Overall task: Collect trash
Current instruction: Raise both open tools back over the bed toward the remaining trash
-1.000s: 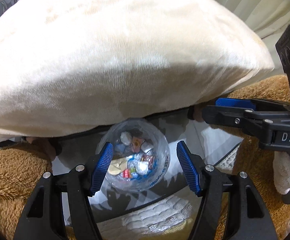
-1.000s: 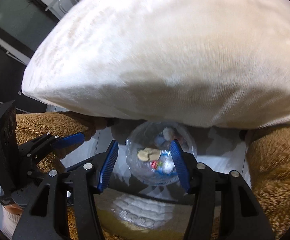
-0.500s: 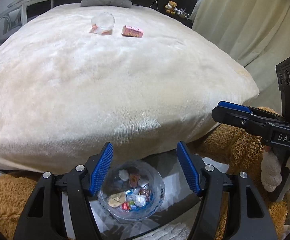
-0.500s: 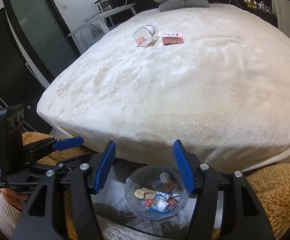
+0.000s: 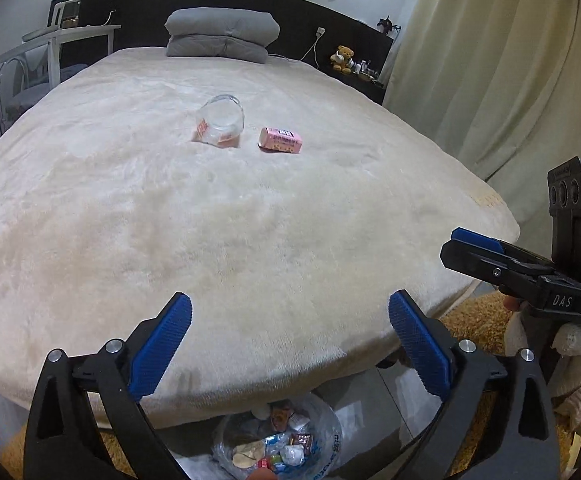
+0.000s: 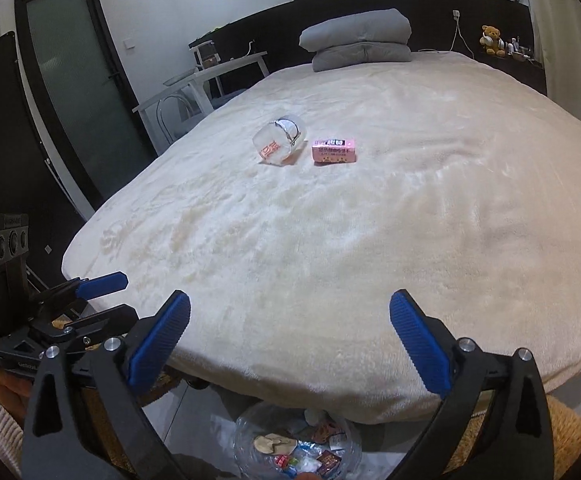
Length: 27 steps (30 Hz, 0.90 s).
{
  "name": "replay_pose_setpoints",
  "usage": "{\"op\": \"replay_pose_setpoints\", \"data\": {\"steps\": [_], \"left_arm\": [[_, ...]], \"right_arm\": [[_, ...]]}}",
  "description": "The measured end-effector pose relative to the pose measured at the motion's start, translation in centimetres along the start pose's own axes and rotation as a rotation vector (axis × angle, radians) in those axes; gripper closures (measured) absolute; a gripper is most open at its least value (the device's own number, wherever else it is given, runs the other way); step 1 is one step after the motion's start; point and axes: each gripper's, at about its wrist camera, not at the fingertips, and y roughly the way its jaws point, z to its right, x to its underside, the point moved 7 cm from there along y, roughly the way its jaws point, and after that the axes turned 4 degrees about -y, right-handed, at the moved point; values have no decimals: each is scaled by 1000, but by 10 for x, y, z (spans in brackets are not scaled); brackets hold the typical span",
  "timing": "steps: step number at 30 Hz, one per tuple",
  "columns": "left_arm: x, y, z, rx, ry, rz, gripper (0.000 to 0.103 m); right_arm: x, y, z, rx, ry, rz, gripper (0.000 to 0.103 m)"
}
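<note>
We are in a home bedroom, a wide bed (image 5: 250, 220) under a cream plush blanket, folded grey bedding (image 5: 222, 34) at its dark headboard (image 6: 370, 12), a teddy bear (image 5: 342, 58) on the ledge, pale curtains (image 5: 490, 80), a frosted-glass door (image 6: 78, 84), a white side table (image 5: 50, 40).

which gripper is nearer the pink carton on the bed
Right, only slightly. The pink carton sits far up the bed; the right gripper faces it almost straight on, while the left gripper hovers just as low at the foot, with it further right.

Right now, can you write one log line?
left gripper: open, empty | right gripper: open, empty | plastic cup, pink carton: on bed | trash bag: floor
</note>
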Motion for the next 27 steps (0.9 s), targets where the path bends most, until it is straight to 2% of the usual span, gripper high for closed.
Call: {"op": "replay_pose_setpoints", "data": {"steps": [7,12,19,23,27], "left_arm": [[-33,9,-16,22,-42,48,6],[-55,19,-30,13,-60,73,6],[-86,33,-42,28,-41,96,6],[-99,48,-58,-8,-48,95,6],[-114,58,-69,-38,-47,121,6]], "right_arm": [[-31,11,12,33,-21,46,4],[-53,27,19,99,-61,59,4],[-79,56,31,130,-78,87,4],[-91,83,41,142,-64,51,4],[-104,104,47,150,-47,50,4]]}}
